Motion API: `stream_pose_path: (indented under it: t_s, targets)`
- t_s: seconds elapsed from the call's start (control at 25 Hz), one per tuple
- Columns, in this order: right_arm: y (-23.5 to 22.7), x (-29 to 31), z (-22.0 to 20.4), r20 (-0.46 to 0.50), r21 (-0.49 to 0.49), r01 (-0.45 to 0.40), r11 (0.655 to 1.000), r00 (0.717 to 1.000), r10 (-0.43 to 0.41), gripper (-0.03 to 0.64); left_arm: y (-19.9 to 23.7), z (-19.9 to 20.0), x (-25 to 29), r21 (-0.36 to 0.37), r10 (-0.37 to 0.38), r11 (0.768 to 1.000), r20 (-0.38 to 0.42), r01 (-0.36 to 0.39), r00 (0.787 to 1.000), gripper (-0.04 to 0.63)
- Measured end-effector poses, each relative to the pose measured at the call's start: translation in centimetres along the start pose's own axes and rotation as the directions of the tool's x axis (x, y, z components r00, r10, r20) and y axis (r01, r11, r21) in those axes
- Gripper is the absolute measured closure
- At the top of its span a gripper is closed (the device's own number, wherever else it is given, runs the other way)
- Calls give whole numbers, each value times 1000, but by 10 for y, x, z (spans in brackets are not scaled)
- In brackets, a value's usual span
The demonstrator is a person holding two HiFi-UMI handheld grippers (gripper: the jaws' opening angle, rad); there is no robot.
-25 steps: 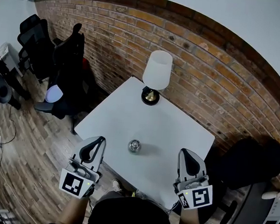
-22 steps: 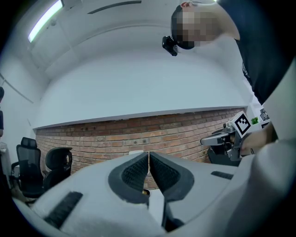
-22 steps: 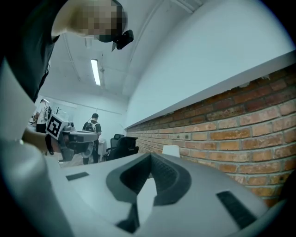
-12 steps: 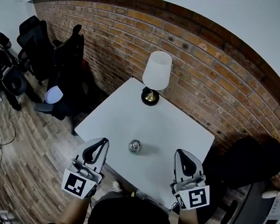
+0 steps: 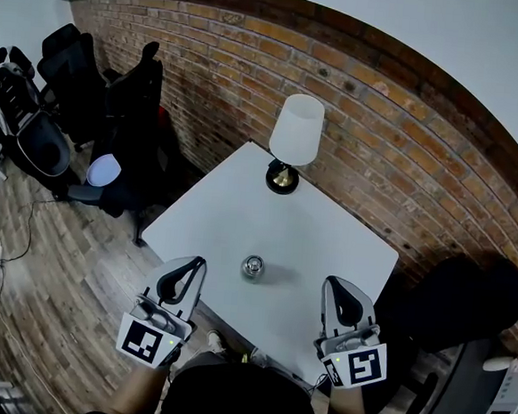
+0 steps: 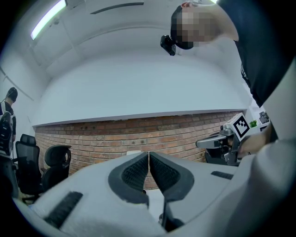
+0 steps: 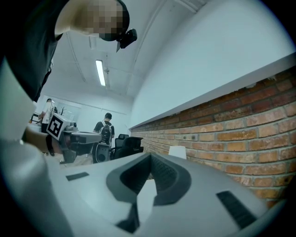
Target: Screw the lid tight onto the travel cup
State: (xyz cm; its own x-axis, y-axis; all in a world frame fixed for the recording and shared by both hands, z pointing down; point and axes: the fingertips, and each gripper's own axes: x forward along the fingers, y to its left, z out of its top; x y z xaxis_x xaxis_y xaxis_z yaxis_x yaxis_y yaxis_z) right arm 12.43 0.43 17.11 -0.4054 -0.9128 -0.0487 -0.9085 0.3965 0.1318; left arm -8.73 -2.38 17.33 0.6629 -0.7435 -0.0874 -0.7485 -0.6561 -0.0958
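Task not begun: the travel cup [image 5: 252, 266] stands alone mid-way across the white table [image 5: 242, 200], lid seating indiscernible, with the left gripper [image 5: 190, 269] and right gripper [image 5: 339, 290] both clenched empty at the near edge.

The white worktop [image 5: 328, 238] carried a white-shaded lamp [image 5: 295, 131] near its far corner and a metallic travel cup [image 5: 252, 266] toward the near edge.

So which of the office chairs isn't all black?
The chair closest to the table, with a pale seat; the others farther left look entirely black.
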Motion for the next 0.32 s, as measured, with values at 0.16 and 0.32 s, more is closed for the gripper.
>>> stream_pose_path:
  t_s: [0.16, 0.32]
  targets:
    - [3, 2, 1, 2, 2, -6, 1000, 1000, 6, 604, 1, 2, -3, 7, 3, 1000, 0, -3, 1000, 563]
    - [4, 4, 1, 8, -3, -9, 1000, 1000, 9, 604, 1, 2, -3, 7, 2, 1000, 6, -2, 1000, 563]
